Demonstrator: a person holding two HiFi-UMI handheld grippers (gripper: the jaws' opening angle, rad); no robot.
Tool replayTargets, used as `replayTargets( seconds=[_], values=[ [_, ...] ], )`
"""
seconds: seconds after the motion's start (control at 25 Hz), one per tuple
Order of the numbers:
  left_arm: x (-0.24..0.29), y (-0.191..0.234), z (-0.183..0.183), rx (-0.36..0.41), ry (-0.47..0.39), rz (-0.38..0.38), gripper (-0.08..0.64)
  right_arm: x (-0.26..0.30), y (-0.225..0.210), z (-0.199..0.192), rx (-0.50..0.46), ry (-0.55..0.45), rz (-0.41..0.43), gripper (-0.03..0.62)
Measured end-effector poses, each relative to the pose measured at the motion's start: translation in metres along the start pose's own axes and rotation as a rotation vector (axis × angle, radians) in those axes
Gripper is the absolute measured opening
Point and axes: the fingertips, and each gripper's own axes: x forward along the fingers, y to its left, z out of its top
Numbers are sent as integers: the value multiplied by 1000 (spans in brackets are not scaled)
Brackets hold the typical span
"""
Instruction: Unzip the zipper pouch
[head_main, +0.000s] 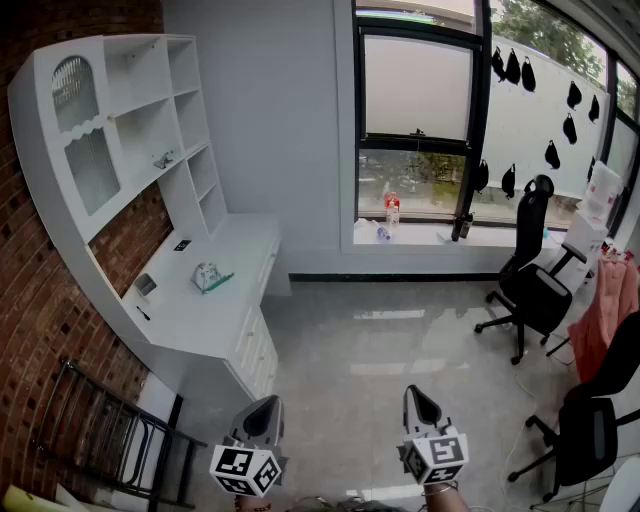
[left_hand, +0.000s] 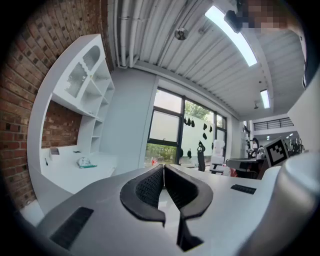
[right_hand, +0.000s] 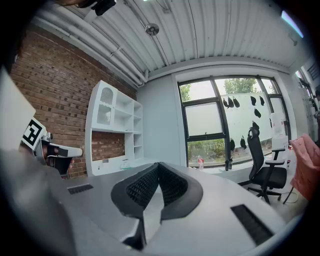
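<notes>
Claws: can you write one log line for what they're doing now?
left claw: shut, empty | right claw: shut, empty | pouch: on white desk, untouched | unzip: not started

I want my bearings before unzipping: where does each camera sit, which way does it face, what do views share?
Head view: on the head, facing forward and down at the white desk with shelf unit; left gripper and right gripper show below.
Left gripper view: on that gripper, along its shut jaws toward the desk; right gripper's marker cube shows.
Right gripper view: likewise, same direction; left gripper's marker cube shows.
All share desk and black-framed window.
</notes>
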Motion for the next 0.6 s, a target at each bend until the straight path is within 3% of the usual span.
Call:
replayTargets(
  seconds=[0.36, 0.6],
  values=[
    [-5, 4, -4, 11, 3, 33, 3, 3, 5, -3, -11, -8, 12, 0],
    [-11, 12, -9, 14, 11, 62, 3, 11, 11, -6, 47, -21, 41, 2]
  ],
)
